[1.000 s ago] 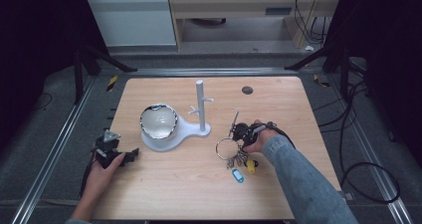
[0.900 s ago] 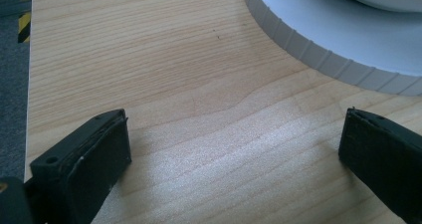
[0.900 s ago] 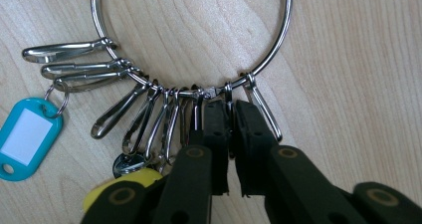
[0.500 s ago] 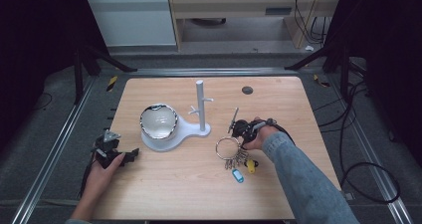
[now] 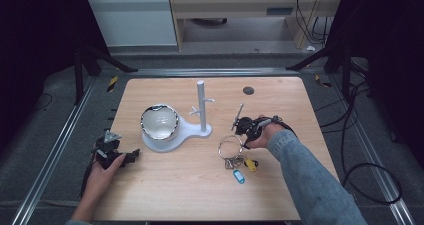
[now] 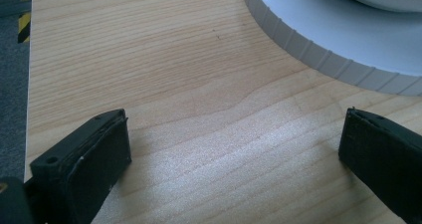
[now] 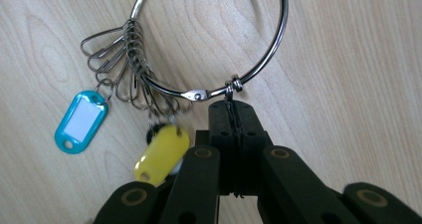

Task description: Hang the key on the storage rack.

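A large metal key ring (image 5: pixel 231 147) lies on the wooden table (image 5: pixel 190 195), with several wire clips, a blue tag (image 5: pixel 239 176) and a yellow tag (image 5: pixel 250 164). My right gripper (image 5: pixel 241 140) reaches it from the right. In the right gripper view the jaws stand pressed together, and my right gripper (image 7: pixel 231 107) is shut on the small loop at the edge of the key ring (image 7: pixel 268 45). The blue tag (image 7: pixel 82 122) and yellow tag (image 7: pixel 161 154) hang to its left. My left gripper (image 5: pixel 131 156) rests open at the table's left edge. In its own view my left gripper (image 6: pixel 234 149) has bare wood between its jaws.
A white stand (image 5: pixel 201 105) with short pegs rises mid-table from a flat white base (image 5: pixel 187 132), seen close up as a ribbed white base (image 6: pixel 338 35). A shiny-rimmed bowl (image 5: pixel 160 122) sits on that base. A small dark disc (image 5: pixel 248 90) lies at the far right.
My right hand has shifted only slightly at the key ring. The left hand and gripper have stayed put.
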